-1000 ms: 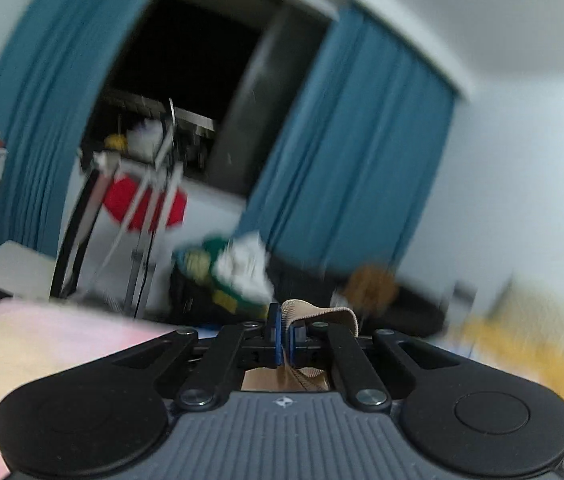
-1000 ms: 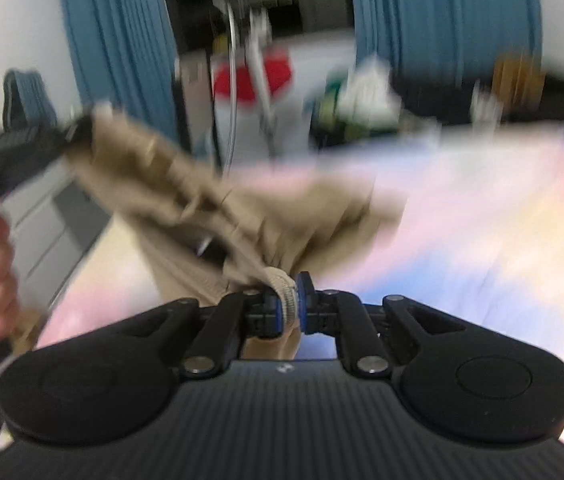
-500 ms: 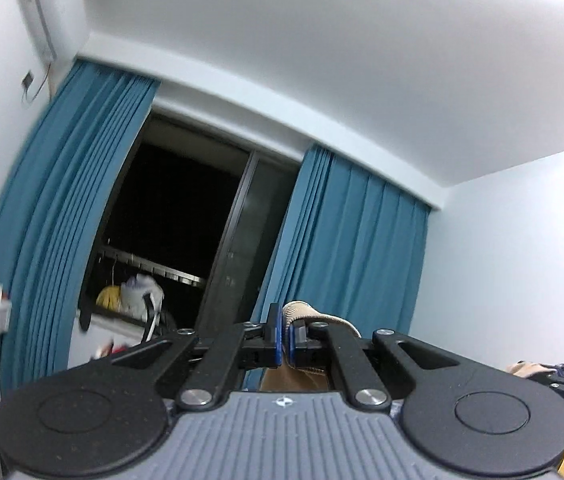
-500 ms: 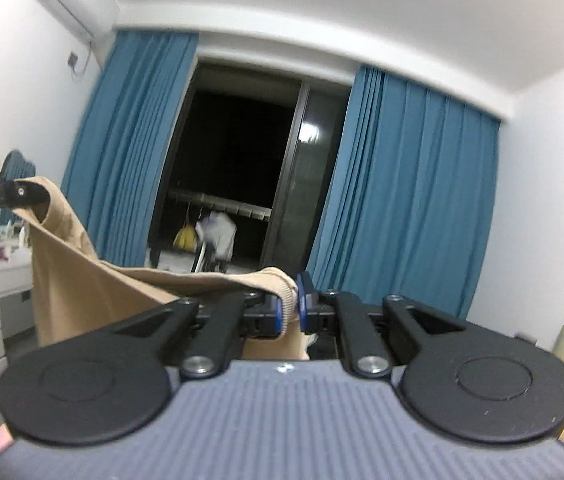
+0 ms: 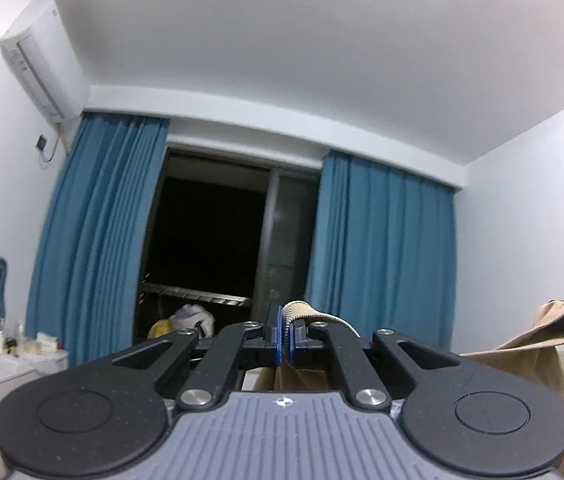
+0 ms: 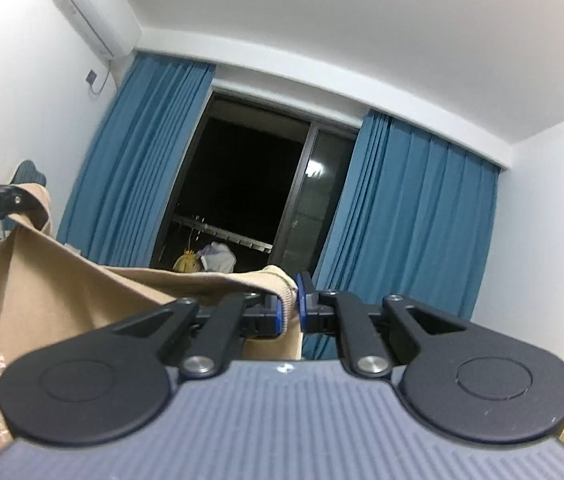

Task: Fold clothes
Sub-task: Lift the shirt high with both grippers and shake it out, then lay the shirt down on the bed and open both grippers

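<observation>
Left wrist view is showing the left tongs (image 5: 285,334) and right tongs (image 6: 290,307) each pinching a ribbed corner of the tan garment (image 6: 81,300), hanging aloft between them, where a thin grip is risking a slip.

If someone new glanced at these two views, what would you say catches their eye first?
Probably the tan garment, held up in the air and stretched between the two grippers: the left gripper and the right gripper each pinch a ribbed edge. Behind it, teal curtains frame a dark window.
</observation>
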A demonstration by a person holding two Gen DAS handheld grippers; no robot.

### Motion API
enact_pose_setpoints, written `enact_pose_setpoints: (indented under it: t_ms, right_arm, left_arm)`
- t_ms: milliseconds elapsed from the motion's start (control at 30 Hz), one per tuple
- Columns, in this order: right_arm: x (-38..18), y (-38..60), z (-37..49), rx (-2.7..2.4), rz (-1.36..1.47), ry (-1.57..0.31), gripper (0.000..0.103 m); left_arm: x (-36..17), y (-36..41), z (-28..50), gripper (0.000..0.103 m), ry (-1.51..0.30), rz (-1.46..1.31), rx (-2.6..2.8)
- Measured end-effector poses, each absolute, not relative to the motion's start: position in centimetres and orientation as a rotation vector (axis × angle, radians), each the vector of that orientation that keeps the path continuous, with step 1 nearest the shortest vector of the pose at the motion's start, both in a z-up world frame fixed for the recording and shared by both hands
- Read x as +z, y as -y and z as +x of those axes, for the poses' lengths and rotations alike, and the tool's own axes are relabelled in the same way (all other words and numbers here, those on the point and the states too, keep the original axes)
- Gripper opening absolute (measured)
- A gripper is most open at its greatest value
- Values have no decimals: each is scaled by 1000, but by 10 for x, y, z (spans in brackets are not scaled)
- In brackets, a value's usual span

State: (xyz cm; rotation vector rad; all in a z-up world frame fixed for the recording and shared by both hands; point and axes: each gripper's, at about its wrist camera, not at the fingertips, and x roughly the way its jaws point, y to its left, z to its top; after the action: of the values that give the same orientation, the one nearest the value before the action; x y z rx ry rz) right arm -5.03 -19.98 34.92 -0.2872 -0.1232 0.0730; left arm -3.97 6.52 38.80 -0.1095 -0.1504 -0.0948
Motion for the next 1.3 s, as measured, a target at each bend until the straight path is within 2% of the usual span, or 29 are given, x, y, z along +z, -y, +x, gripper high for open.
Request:
enact_pose_setpoints:
  t_ms: [100,267,400,700,800,900,967,1000,1033,1067,1100,1133,1200,1300]
  right_arm:
    - [324,188,-6,85,-264,69,10]
    - [256,178,105,59,-166,-6,10]
    - [175,173,210,52,-75,-101,11]
    - [-75,171,444,33,111,-459,11]
    - [-136,171,487,43,134,-552,11]
    - [-163,169,508,67,152,-615,11]
    - [-163,171,510,100,188,-629,14]
    - [-163,172,510,118,199,-633,16]
    - [-161,171,507,136,198,-630,25]
    - [-154,169,503,148,192,-624,47]
    - [-147,168,500,156,188,-616,59]
    - [-142,168,496,168,192,-607,76]
    - [-130,168,484,190,199,-606,76]
    - [-110,168,465,193,203,-614,76]
  left_arm:
    - [365,-69,-27,4,116,-104,-57]
    - [289,-77,85,4,38,-134,6]
    - [193,-85,201,4,-70,-186,44]
    - [-79,-100,416,4,-414,-111,120]
    - [-141,-114,461,4,-507,-110,116]
    - [-173,-119,486,5,-568,-120,106]
    - [-176,-122,488,14,-572,-126,94]
    - [-172,-125,483,30,-563,-127,87]
    - [-168,-127,477,51,-555,-129,81]
    - [-164,-130,472,58,-547,-130,74]
    - [-154,-130,461,66,-538,-122,58]
    - [-142,-130,450,73,-529,-111,40]
    - [-115,-131,422,82,-513,-101,7]
    - [-70,-135,369,84,-491,-108,-32]
